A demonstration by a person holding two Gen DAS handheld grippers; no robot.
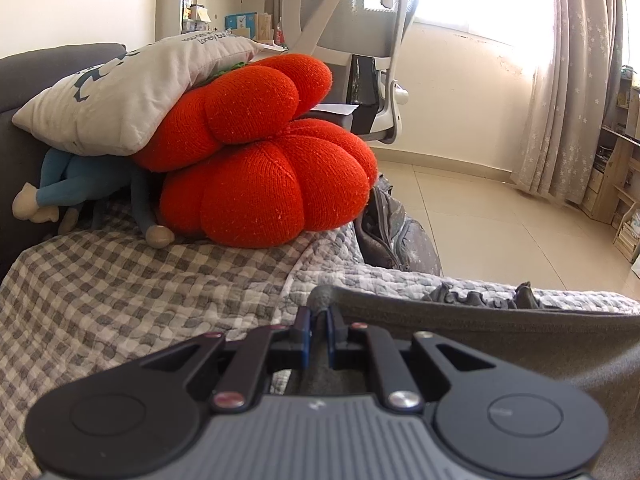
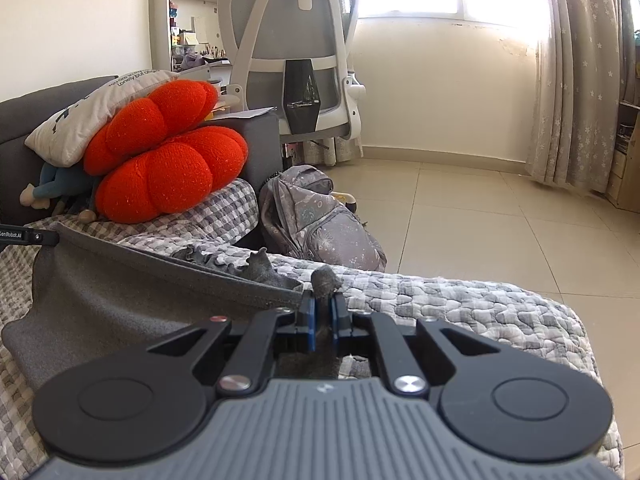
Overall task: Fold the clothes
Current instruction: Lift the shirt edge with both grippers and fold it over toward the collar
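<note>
The left gripper [image 1: 319, 316] and right gripper [image 2: 323, 304] each pinched a corner of the grey garment [image 2: 120, 300]. It hung stretched between them over the checked quilt [image 2: 460, 304].

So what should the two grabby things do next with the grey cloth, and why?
Probably carry the held edge forward and lay it over the rest of the cloth. The left hand-held gripper and right hand-held gripper each pinch a corner of the grey garment, its edge stretched between them above the checked quilt, its ruffled far edge still lying there.
</note>
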